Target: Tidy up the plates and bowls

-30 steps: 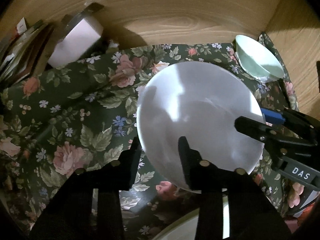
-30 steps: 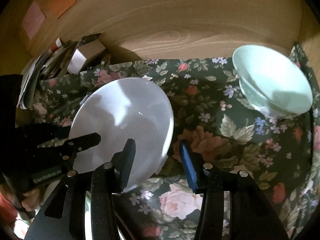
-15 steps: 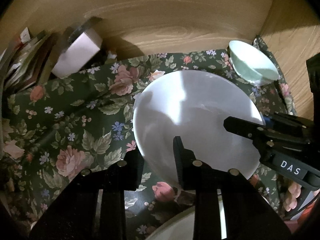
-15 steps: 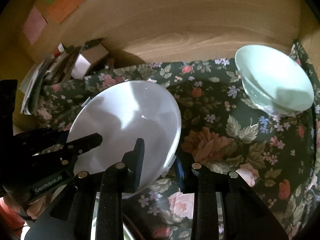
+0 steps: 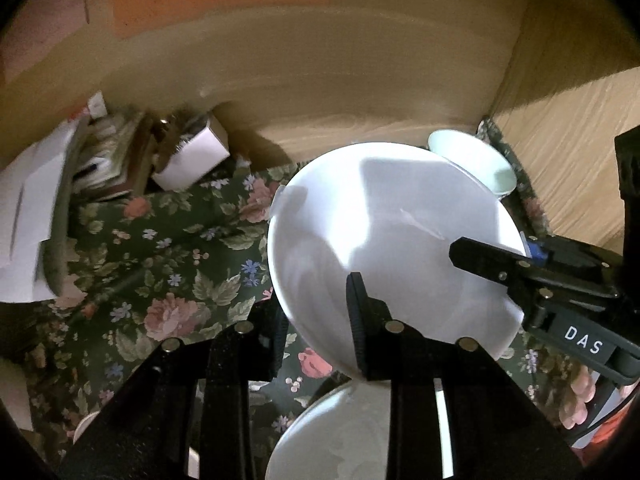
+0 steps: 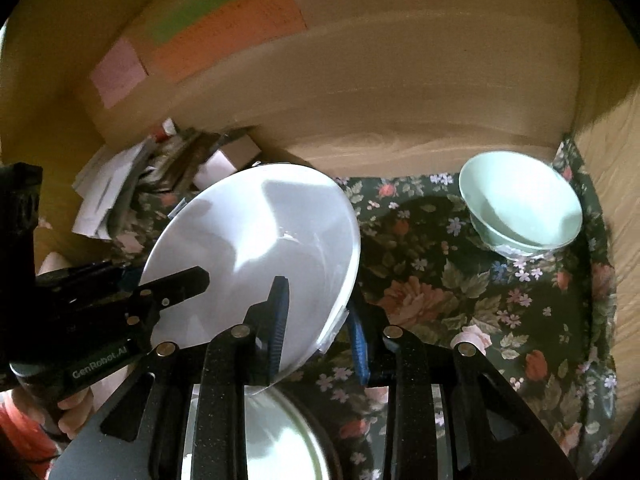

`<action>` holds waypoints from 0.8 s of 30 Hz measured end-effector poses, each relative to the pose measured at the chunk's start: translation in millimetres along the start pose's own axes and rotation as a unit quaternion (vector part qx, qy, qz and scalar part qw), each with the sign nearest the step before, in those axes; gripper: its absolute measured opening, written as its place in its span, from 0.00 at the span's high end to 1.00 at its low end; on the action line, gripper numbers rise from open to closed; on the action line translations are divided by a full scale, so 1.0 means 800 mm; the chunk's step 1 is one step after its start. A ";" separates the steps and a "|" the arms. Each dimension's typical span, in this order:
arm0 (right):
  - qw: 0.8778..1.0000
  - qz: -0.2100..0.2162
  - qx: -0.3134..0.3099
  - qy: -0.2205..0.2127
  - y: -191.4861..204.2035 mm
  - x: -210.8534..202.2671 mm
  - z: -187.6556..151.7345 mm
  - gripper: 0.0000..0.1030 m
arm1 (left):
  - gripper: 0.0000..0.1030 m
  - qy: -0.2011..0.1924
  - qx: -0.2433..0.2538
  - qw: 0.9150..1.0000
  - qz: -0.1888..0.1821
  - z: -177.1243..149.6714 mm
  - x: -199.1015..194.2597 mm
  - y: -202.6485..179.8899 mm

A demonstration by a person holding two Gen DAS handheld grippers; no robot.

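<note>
From the left wrist camera, a white plate (image 5: 396, 248) is tilted up off the flowered cloth (image 5: 160, 272), its face turned toward the camera. The left gripper (image 5: 316, 320) pinches the plate's lower rim, one finger in front of the plate and the other behind its edge. The right gripper (image 5: 516, 260) reaches in from the right side and clamps the plate's right rim. A pale green bowl (image 5: 476, 164) stands on the cloth behind the plate, near the corner of the wooden walls. A second plate (image 5: 332, 436) lies flat at the bottom, below the gripper. A heap of papers (image 5: 44, 208) and a small white box (image 5: 192, 160) sit at the far left.

From the right wrist camera, the same plate (image 6: 256, 252) stands tilted at the left of centre. The right gripper (image 6: 318, 320) has its blue-padded fingers on either side of the plate's lower right rim, gripping it. The left gripper (image 6: 176, 284) comes in from the left, clamped on the plate's left rim. The green bowl (image 6: 520, 208) sits upright on the cloth (image 6: 460, 300), well apart from the plate to the right. The flat plate (image 6: 276, 440) lies below. Coloured paper notes (image 6: 224, 36) are stuck on the back wall.
</note>
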State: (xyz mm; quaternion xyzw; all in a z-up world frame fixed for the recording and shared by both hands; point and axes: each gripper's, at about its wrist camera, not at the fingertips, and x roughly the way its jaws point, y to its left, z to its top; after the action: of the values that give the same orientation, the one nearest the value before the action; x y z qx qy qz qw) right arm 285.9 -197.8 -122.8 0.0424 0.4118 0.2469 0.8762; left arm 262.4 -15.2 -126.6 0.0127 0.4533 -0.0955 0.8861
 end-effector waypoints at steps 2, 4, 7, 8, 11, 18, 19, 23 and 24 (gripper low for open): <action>1.000 0.001 -0.004 -0.006 0.006 -0.008 -0.001 0.75 | 0.73 -0.009 -0.002 1.000 0.001 -0.003 -0.012 0.000; 1.000 0.003 -0.006 -0.011 0.011 -0.015 -0.002 0.75 | 0.73 -0.019 -0.002 1.000 0.001 -0.006 -0.023 0.000; 1.000 0.004 -0.012 -0.020 0.020 -0.026 -0.004 0.75 | 0.73 -0.028 -0.004 1.000 0.001 -0.011 -0.038 0.001; 1.000 0.004 -0.014 -0.022 0.024 -0.029 -0.005 0.75 | 0.73 -0.030 -0.005 1.000 0.001 -0.013 -0.042 0.001; 0.999 0.007 -0.018 -0.029 0.033 -0.039 -0.008 0.75 | 0.73 -0.038 -0.009 0.999 0.000 -0.021 -0.057 0.004; 0.999 0.019 -0.027 -0.042 0.057 -0.054 -0.019 0.75 | 0.73 -0.053 -0.014 0.998 0.002 -0.040 -0.087 0.012; 0.998 0.020 -0.029 -0.043 0.060 -0.056 -0.021 0.75 | 0.73 -0.054 -0.015 0.998 0.003 -0.043 -0.091 0.014; 0.998 0.028 -0.039 -0.041 0.077 -0.057 -0.028 0.75 | 0.73 -0.059 -0.023 0.998 0.006 -0.055 -0.106 0.024; 0.998 0.029 -0.040 -0.041 0.080 -0.056 -0.029 0.75 | 0.73 -0.060 -0.024 0.998 0.007 -0.059 -0.109 0.026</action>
State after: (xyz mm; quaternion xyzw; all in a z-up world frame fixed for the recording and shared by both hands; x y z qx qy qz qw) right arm 218.9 -165.9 -88.7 0.0294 0.3642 0.2869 0.8855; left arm 178.8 24.4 -85.3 -0.0111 0.4018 -0.0785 0.9123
